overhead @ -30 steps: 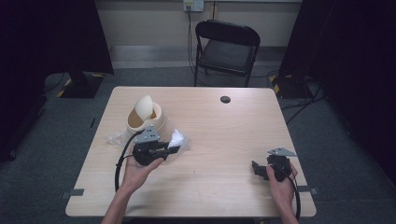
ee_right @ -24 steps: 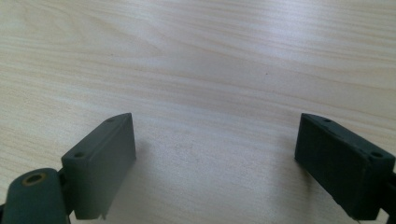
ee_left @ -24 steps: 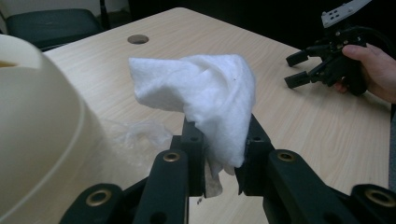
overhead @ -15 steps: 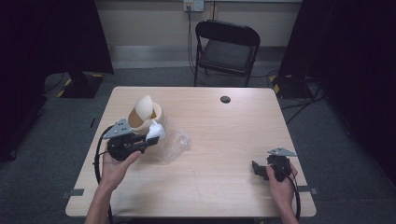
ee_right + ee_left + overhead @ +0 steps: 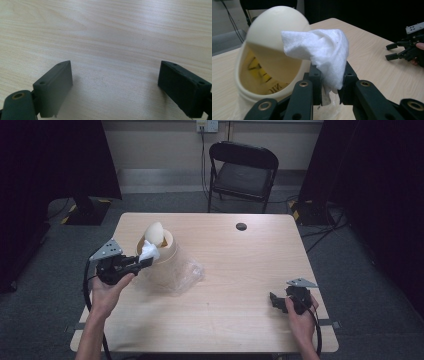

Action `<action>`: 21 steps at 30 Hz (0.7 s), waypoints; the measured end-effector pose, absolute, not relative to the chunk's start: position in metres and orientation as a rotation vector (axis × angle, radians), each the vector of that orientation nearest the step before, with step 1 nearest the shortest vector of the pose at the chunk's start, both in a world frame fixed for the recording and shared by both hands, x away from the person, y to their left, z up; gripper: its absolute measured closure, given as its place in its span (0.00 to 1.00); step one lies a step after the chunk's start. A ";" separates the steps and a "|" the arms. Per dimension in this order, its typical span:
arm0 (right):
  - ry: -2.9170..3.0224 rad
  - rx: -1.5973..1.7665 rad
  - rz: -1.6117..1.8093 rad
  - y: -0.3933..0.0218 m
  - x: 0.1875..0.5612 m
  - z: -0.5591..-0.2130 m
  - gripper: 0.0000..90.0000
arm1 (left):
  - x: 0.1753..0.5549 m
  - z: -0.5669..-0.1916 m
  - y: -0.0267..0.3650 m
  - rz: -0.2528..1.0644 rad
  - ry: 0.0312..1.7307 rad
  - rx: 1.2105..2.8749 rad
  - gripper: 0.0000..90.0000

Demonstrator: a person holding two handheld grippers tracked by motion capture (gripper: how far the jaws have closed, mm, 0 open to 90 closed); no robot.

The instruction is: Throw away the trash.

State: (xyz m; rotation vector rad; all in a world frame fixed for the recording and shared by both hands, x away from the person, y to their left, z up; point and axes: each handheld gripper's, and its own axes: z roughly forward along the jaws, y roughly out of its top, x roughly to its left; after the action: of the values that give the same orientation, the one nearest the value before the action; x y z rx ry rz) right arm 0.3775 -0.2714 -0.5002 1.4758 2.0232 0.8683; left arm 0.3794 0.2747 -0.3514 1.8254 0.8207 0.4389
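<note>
A cream tabletop bin (image 5: 159,245) with a swing lid (image 5: 275,32) stands at the table's left. My left gripper (image 5: 145,261) is shut on a crumpled white tissue (image 5: 148,251) and holds it just in front of the bin's lid. In the left gripper view the tissue (image 5: 322,51) bulges up between the black jaws, right beside the bin's opening (image 5: 262,72). A clear plastic wrapper (image 5: 180,272) lies on the table by the bin. My right gripper (image 5: 275,301) rests low over the table at the front right, jaws wide apart with bare wood (image 5: 115,82) between them.
A small black disc (image 5: 241,226) lies near the table's far edge. A black folding chair (image 5: 243,170) stands behind the table. The table's middle and right are bare wood (image 5: 250,265). My right gripper (image 5: 404,48) also appears far off in the left gripper view.
My left gripper has carried the tissue left and up, from over the plastic wrapper to the bin's lid. The right gripper has stayed where it was.
</note>
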 end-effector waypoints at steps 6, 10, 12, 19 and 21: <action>2.023 1.476 0.868 -0.271 0.378 -0.500 0.13 | 0.389 -0.348 0.288 0.453 0.861 1.820 0.85; 2.023 1.476 0.868 -0.271 0.378 -0.500 0.13 | 0.398 -0.347 0.292 0.457 0.880 1.828 0.85; 2.023 1.476 0.868 -0.271 0.378 -0.500 0.13 | 0.402 -0.348 0.294 0.465 0.892 1.845 0.85; 2.023 1.476 0.868 -0.271 0.378 -0.500 0.13 | 0.421 -0.358 0.302 0.448 0.956 1.863 0.85; 2.023 1.476 0.868 -0.271 0.378 -0.500 0.13 | 0.425 -0.360 0.302 0.442 0.964 1.862 0.85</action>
State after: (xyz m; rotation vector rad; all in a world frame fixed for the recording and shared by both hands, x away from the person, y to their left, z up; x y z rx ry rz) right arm 0.3776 -0.2714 -0.5002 1.4758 2.0231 0.8681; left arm 0.4249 0.3019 -0.3601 1.8618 0.9635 0.4421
